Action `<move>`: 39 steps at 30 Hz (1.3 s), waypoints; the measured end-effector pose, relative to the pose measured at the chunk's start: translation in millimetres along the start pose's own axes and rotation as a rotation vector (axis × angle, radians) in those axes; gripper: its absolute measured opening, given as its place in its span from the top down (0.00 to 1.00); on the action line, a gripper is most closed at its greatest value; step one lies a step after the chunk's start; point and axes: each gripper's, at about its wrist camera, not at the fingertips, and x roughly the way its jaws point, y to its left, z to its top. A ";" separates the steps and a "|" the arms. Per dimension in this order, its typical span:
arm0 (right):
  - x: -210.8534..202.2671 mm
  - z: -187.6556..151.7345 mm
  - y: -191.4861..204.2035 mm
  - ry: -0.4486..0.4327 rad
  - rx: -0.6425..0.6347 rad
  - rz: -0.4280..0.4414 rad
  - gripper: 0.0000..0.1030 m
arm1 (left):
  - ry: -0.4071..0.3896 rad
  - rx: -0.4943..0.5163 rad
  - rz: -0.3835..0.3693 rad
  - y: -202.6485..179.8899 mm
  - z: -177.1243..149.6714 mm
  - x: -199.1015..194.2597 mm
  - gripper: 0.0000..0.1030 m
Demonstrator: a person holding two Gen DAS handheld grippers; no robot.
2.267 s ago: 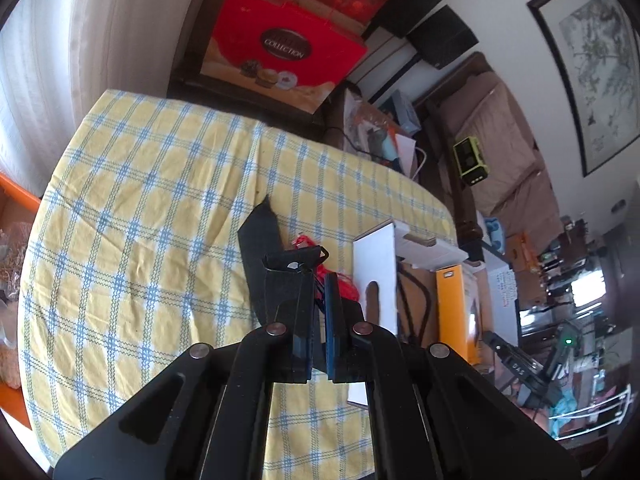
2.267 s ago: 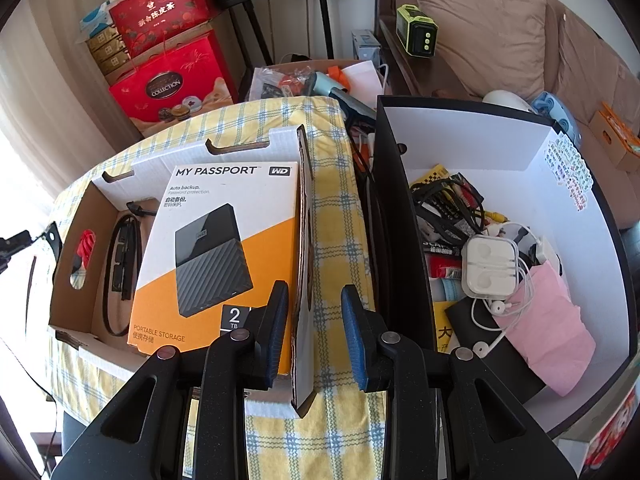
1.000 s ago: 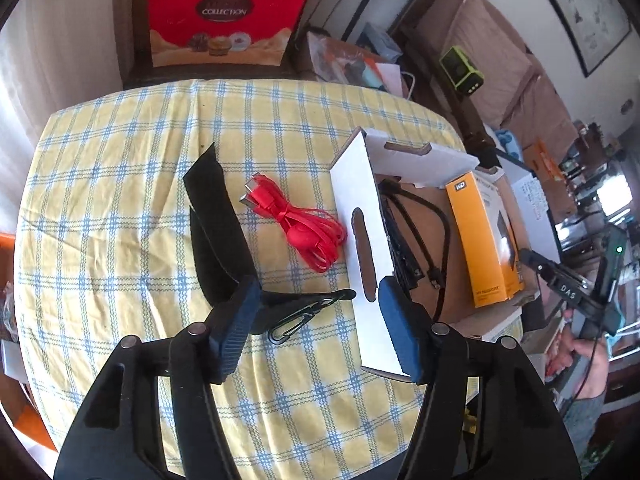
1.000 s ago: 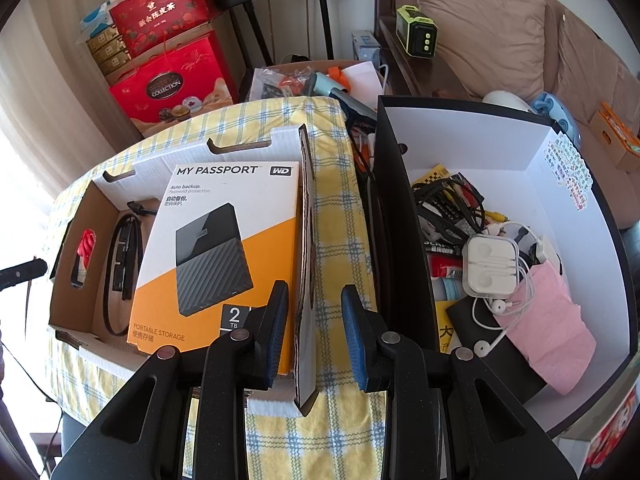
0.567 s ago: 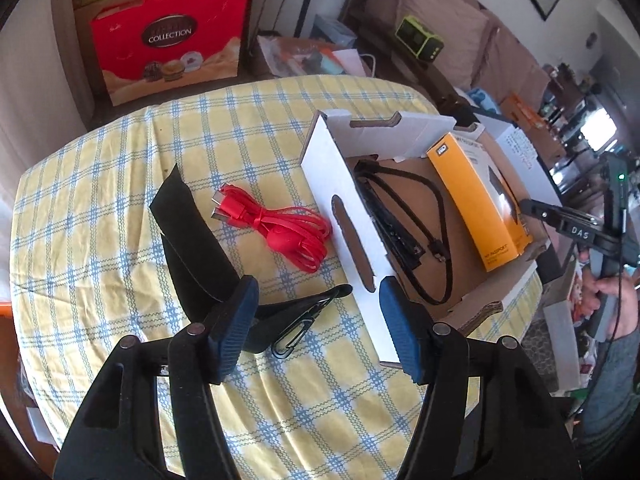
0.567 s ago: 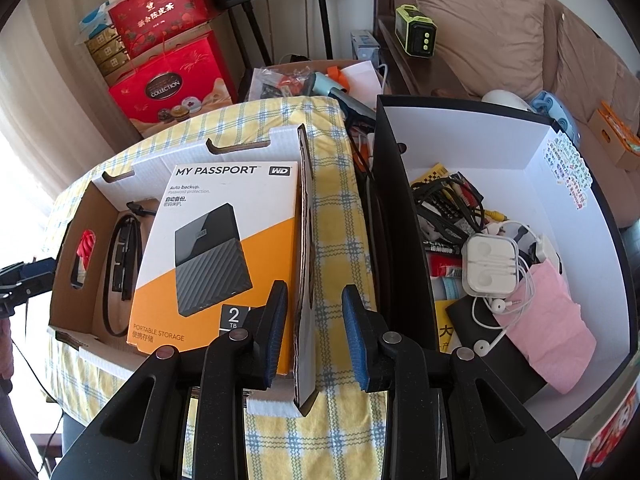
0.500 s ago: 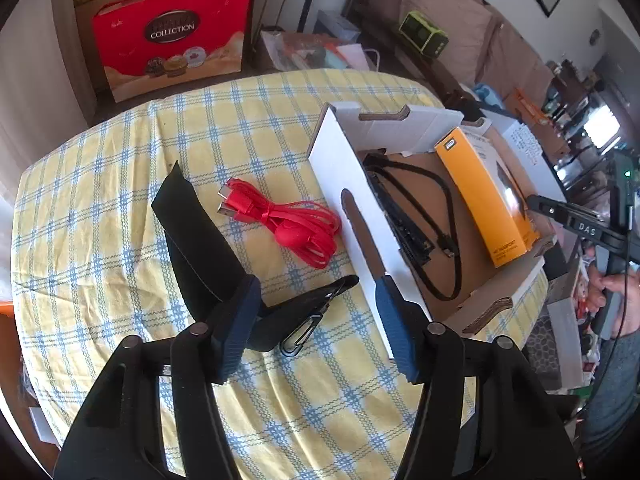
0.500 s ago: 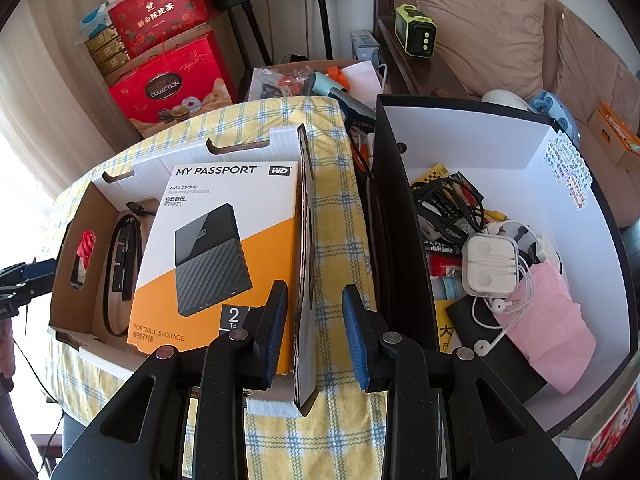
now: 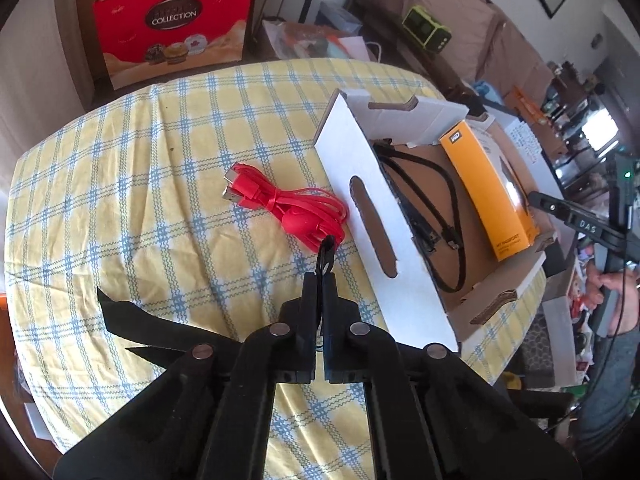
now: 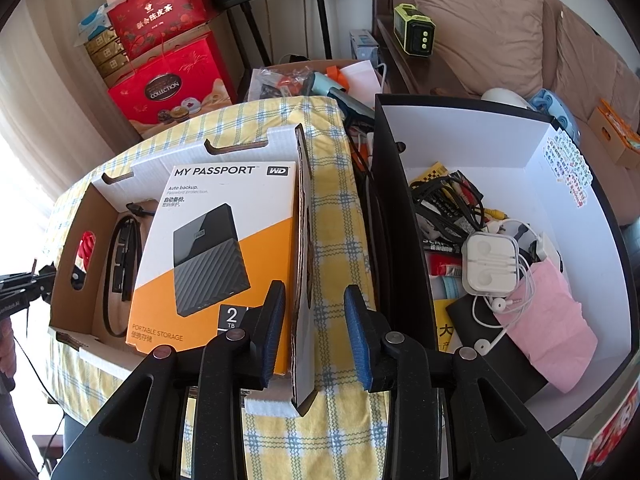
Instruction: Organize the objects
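Inside cardboard box (image 10: 100, 200): drive package (image 10: 216, 248), black cable (image 10: 120, 264)

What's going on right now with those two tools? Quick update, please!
Left tool shut on black pouch. Right tool open, straddling cardboard box wall. Red cable lies ahead, beside box.

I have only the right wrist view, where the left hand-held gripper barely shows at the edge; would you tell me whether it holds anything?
Observer: Yes, the left hand-held gripper is shut on a black strap.
Operator: What is the red thing behind the box's handle hole?
Observer: A bundled red cable, lying on the tablecloth outside the cardboard box.
Operator: Is the strap near it?
Observer: The strap's clip pokes past the fingertips, at the cable's near edge.
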 end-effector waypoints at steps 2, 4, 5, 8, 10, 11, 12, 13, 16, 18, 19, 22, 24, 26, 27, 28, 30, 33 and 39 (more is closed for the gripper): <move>0.0 0.0 -0.1 0.000 -0.001 -0.001 0.70 | -0.033 -0.024 -0.022 1.1 3.3 -10.9 0.98; 0.0 0.1 -0.3 -0.001 -0.002 -0.001 0.70 | -0.067 -0.058 -0.052 2.7 7.5 -24.9 0.98; 0.2 0.1 -0.9 0.000 -0.002 -0.001 0.70 | -0.089 -0.071 -0.057 2.5 9.7 -33.1 0.98; 0.1 0.1 -0.6 0.000 -0.001 -0.001 0.70 | -0.145 -0.074 -0.086 -4.0 18.6 -55.6 0.98; 0.0 0.0 -1.2 -0.001 -0.002 -0.002 0.70 | -0.181 -0.073 -0.110 -10.1 24.6 -71.1 0.98; 0.1 0.2 -0.6 -0.001 -0.002 -0.002 0.70 | -0.195 -0.073 -0.120 -13.4 27.5 -78.0 0.98; 0.1 0.2 -0.5 -0.001 -0.001 -0.001 0.70 | -0.211 -0.074 -0.131 -16.8 30.3 -84.9 0.98; 0.1 0.2 -0.5 -0.001 -0.001 -0.002 0.70 | -0.226 -0.075 -0.142 -20.5 32.9 -91.4 0.98; 0.1 0.1 -1.3 0.000 -0.001 -0.001 0.70 | -0.267 -0.074 -0.185 -33.0 40.6 -108.4 0.99; 0.0 0.2 -0.8 0.000 -0.001 -0.001 0.70 | -0.293 -0.071 -0.192 -43.2 44.5 -117.2 0.99; 0.1 0.3 -0.3 0.000 -0.001 -0.002 0.70 | -0.306 -0.070 -0.196 -47.5 46.5 -120.6 0.99; 0.0 0.3 -0.8 -0.001 -0.003 -0.003 0.70 | -0.335 -0.079 -0.207 -58.8 54.9 -124.1 0.99; 0.0 0.3 -0.7 -0.001 -0.003 -0.002 0.70 | -0.331 -0.090 -0.220 -63.9 60.9 -119.0 0.99; 0.0 0.4 -0.7 -0.001 -0.002 -0.003 0.70 | -0.316 -0.108 -0.238 -68.0 65.4 -108.3 0.99; 0.0 0.4 -1.1 -0.001 -0.002 -0.003 0.70 | -0.308 -0.115 -0.246 -69.9 67.3 -102.5 0.99; 0.0 0.4 -0.6 -0.001 -0.002 -0.003 0.70 | -0.300 -0.122 -0.251 -72.0 69.8 -96.3 0.99; 0.0 0.4 -0.6 -0.001 -0.003 -0.003 0.70 | -0.294 -0.129 -0.248 -77.1 70.3 -84.5 0.99; 0.0 0.4 -0.7 0.000 -0.002 -0.002 0.70 | -0.270 -0.140 -0.262 -83.1 69.0 -65.1 0.99; 0.0 0.3 -0.7 0.000 -0.003 -0.003 0.70 | -0.241 -0.176 -0.282 -84.9 63.5 -27.0 0.99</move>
